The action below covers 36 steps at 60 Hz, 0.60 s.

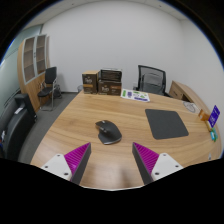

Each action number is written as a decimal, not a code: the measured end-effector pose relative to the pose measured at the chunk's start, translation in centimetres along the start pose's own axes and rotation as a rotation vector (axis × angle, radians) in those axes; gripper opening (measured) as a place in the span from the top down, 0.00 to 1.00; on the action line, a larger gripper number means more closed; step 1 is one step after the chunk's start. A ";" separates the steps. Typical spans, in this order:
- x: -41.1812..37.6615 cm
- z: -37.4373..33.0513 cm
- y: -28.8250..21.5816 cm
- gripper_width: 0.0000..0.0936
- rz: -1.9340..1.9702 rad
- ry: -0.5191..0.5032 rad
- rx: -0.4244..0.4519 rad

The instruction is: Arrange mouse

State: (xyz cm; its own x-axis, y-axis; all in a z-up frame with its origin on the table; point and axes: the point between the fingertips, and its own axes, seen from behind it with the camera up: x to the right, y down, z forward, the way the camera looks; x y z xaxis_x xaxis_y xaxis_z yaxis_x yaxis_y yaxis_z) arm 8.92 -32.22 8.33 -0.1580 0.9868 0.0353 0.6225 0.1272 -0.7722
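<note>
Hovering above the near edge of a round wooden table [70, 125], the gripper [112, 160] is holding its jaws wide with nothing between them, its pink pads [78, 156] facing inward. The dark mouse [108, 131] is lying on the table just ahead of the fingers, well apart from them. A dark mouse mat [166, 123] is lying beside it, toward the right edge. Boxes [103, 82] are sitting at the far edge, with office chairs [151, 78] standing beyond.

bare wooden table [75, 125] lies open between the spread fingers and the mouse [108, 131] just ahead. the mouse pad [166, 123] lies flat to the mouse's right, apart from it. boxes [102, 82] stand well beyond, at the far edge.
</note>
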 end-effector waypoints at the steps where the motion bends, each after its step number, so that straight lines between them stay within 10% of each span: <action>1: -0.1 0.5 0.0 0.08 -0.001 0.002 -0.002; 36: 0.2 13.5 -0.8 0.08 -0.022 0.045 -0.041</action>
State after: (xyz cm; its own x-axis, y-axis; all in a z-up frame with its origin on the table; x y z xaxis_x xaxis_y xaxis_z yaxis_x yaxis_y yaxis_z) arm -1.98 -33.45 0.34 -0.1382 0.9871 0.0813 0.6503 0.1524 -0.7442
